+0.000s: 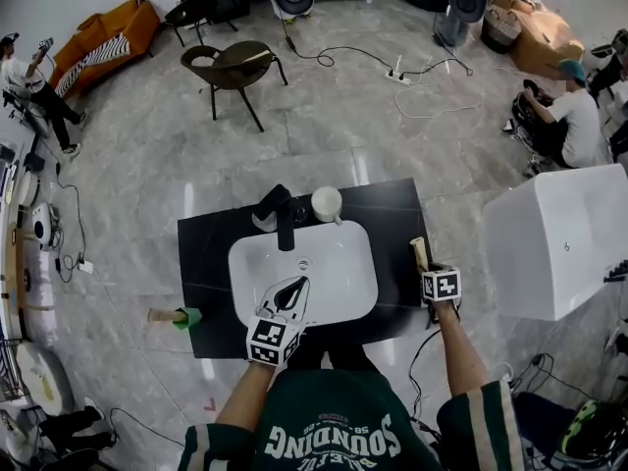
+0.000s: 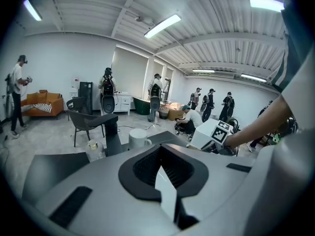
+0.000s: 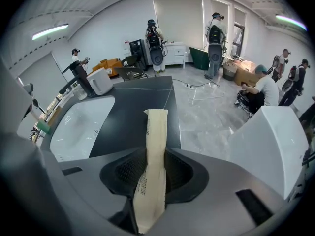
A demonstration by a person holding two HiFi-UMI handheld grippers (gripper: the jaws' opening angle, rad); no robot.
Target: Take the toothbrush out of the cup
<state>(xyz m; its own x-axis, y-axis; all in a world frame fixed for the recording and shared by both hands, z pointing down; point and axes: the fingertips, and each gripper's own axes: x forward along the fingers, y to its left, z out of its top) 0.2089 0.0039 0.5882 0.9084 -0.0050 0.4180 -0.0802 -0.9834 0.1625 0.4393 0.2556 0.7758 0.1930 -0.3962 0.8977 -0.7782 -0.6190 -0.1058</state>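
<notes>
Right hand-held gripper [image 3: 155, 156] clamped on paper-wrapped toothbrush [image 3: 156, 132], long axis straight out along jaws, at table [image 1: 206, 263] right edge. Cup [image 1: 326, 203] behind sink [image 1: 345, 263], well apart; toothbrush already out. Left hand-held gripper [image 1: 292, 287] over sink, jaws slightly apart, empty, nearer cup.

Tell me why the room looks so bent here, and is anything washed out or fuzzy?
Head view: the wide lens bows the room's edges, and glare streaks the floor. Left gripper view: fisheye curves the ceiling, and the light strips blow out white. Right gripper view: dark rounded corners; the paper packet is fairly sharp, its print unreadable.
</notes>
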